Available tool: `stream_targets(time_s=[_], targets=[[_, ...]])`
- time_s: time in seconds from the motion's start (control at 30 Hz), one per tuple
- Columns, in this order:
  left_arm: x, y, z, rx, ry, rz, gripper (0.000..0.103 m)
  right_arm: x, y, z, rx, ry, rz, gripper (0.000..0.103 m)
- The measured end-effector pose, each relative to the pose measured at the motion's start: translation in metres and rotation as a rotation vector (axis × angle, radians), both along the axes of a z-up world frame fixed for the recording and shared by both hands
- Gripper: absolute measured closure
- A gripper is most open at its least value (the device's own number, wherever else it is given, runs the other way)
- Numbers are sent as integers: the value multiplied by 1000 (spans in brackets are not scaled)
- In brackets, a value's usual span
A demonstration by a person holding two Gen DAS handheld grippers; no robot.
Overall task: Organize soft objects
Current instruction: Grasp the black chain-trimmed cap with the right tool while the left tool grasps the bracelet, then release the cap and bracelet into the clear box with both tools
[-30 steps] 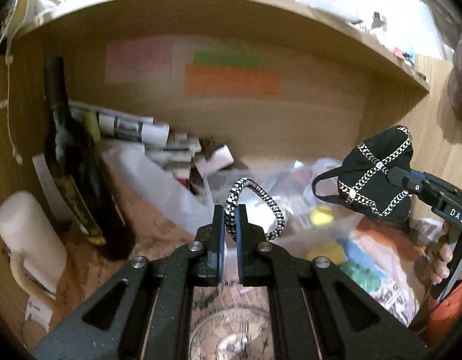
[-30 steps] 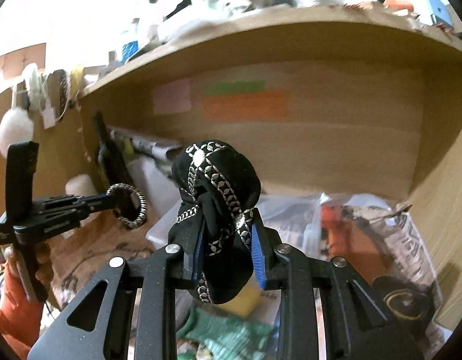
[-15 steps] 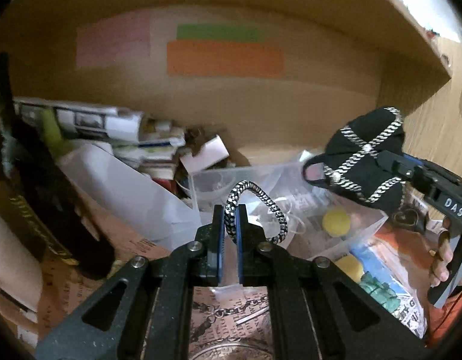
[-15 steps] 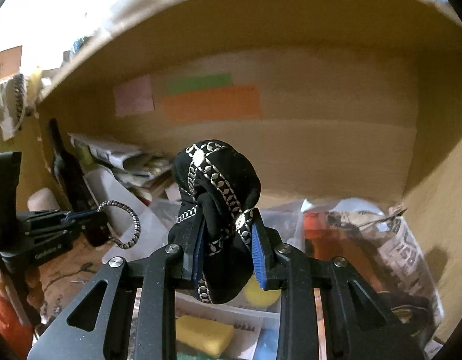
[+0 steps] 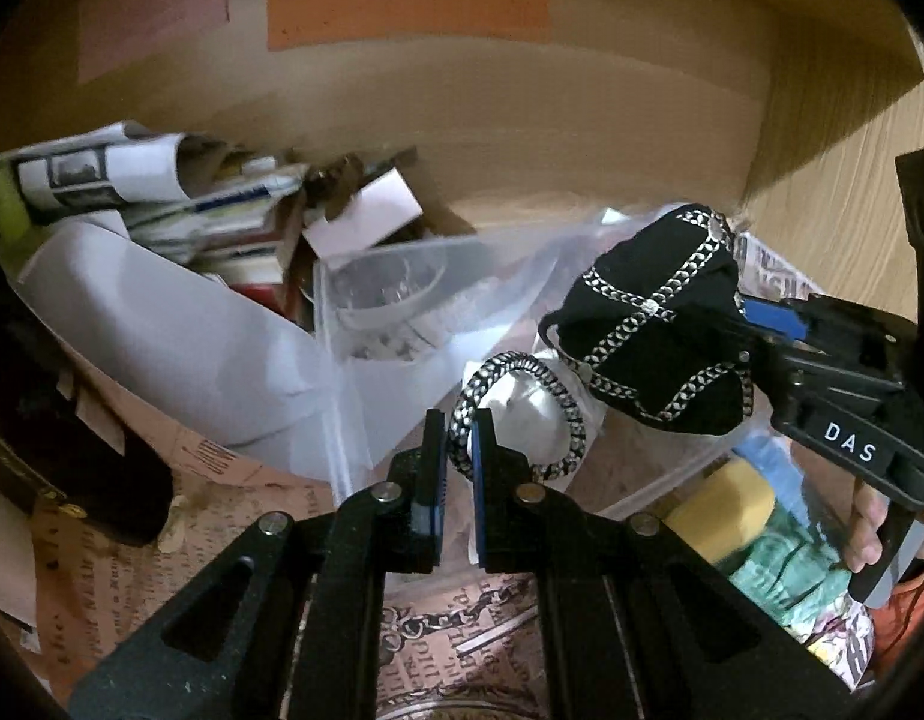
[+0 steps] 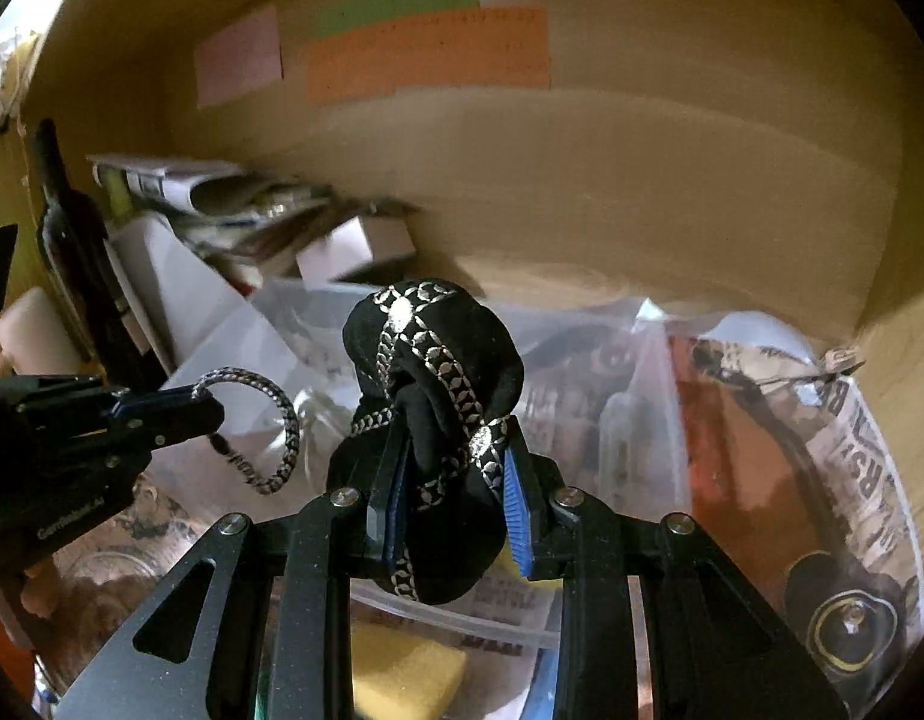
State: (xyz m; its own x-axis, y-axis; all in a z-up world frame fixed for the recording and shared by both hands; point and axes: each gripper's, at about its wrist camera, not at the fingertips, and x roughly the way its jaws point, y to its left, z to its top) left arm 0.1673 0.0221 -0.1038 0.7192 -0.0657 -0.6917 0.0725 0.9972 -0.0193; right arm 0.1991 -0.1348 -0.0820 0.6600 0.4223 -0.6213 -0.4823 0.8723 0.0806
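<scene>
My left gripper (image 5: pixel 457 429) is shut on a black-and-white braided hair tie (image 5: pixel 522 414), which also shows in the right wrist view (image 6: pixel 270 420). My right gripper (image 6: pixel 456 480) is shut on a black fabric scrunchie with silver chain trim (image 6: pixel 438 372), which also shows in the left wrist view (image 5: pixel 660 330). Both are held inside a wooden shelf bay, above a clear plastic bin (image 5: pixel 390 294) with crumpled plastic in it. The scrunchie hangs just right of the hair tie.
Rolled papers and small boxes (image 5: pixel 162 192) lie at the back left. A dark bottle (image 6: pixel 72 240) stands at the left. Yellow sponges (image 6: pixel 402 672) and a green cloth (image 5: pixel 786 564) lie below. A newspaper-print bag (image 6: pixel 822 480) is at the right. Coloured paper notes (image 6: pixel 426 48) are on the back wall.
Both grippers have moved forward and deeper into the shelf bay, closer to the clear bin. Both stay shut on their items.
</scene>
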Motion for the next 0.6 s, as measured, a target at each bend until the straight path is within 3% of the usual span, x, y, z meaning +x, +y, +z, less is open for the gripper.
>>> stream_targets(time_s=[0.1, 0.17, 0.27, 0.33, 0.6], targets=[[0, -2, -4, -1, 15, -3, 97, 1, 2, -4, -21, 13, 6, 74], [-2, -3, -4, -6, 23, -9, 91, 1, 3, -6, -34, 20, 8, 73], [-5, -5, -1, -18, 21, -14, 79, -2, 2, -4, -43, 18, 14, 61], [-11, -4, 3, -20, 5, -12, 64, -5, 0, -1, -50, 8, 16, 56], [-33, -1, 29, -35, -76, 2, 38, -30, -7, 25, -34, -87, 28, 22]])
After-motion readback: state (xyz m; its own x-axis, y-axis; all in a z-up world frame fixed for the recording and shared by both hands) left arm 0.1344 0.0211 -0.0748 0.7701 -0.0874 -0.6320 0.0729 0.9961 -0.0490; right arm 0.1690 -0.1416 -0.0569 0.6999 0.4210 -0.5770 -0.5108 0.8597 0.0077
